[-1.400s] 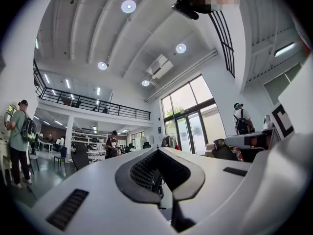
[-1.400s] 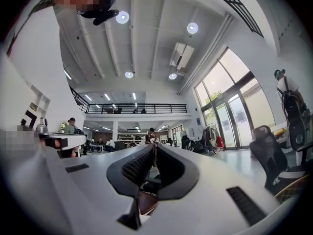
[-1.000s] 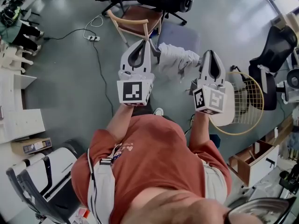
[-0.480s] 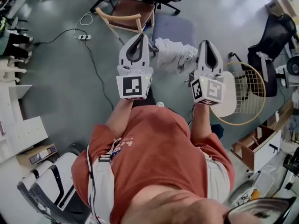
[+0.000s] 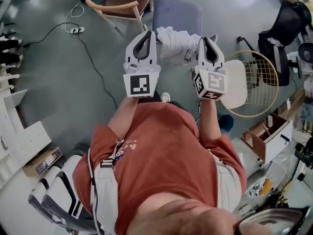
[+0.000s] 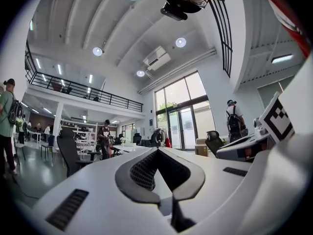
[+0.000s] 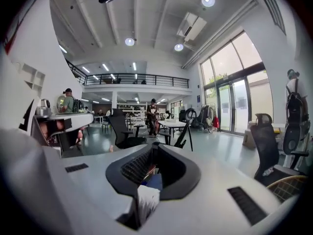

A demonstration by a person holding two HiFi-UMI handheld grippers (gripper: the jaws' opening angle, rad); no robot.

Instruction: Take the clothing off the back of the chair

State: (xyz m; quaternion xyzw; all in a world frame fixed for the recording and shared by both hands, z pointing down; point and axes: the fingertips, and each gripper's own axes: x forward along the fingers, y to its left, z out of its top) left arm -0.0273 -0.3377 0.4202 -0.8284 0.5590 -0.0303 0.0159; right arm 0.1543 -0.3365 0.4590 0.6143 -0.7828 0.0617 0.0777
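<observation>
A white garment (image 5: 176, 45) hangs bunched between my two grippers, above the blue-grey seat of a chair (image 5: 177, 16). My left gripper (image 5: 145, 35) is shut at the garment's left end; its jaws meet at the tips (image 6: 157, 152). My right gripper (image 5: 206, 39) is shut on the garment's right end. In the right gripper view a fold of the white cloth (image 7: 146, 199) sticks out from between the closed jaws (image 7: 154, 148). Both grippers point about level, away from the person's body.
A wooden chair (image 5: 122, 1) stands at the upper left, with a cable and power strip (image 5: 74, 30) beside it. A round wire chair with a white cushion (image 5: 254, 84) and a black office chair (image 5: 283, 38) are on the right. A cardboard box (image 5: 266, 136) lies below them.
Both grippers have sunk with the white garment and come closer together. The chairs have slid toward the top of the head view.
</observation>
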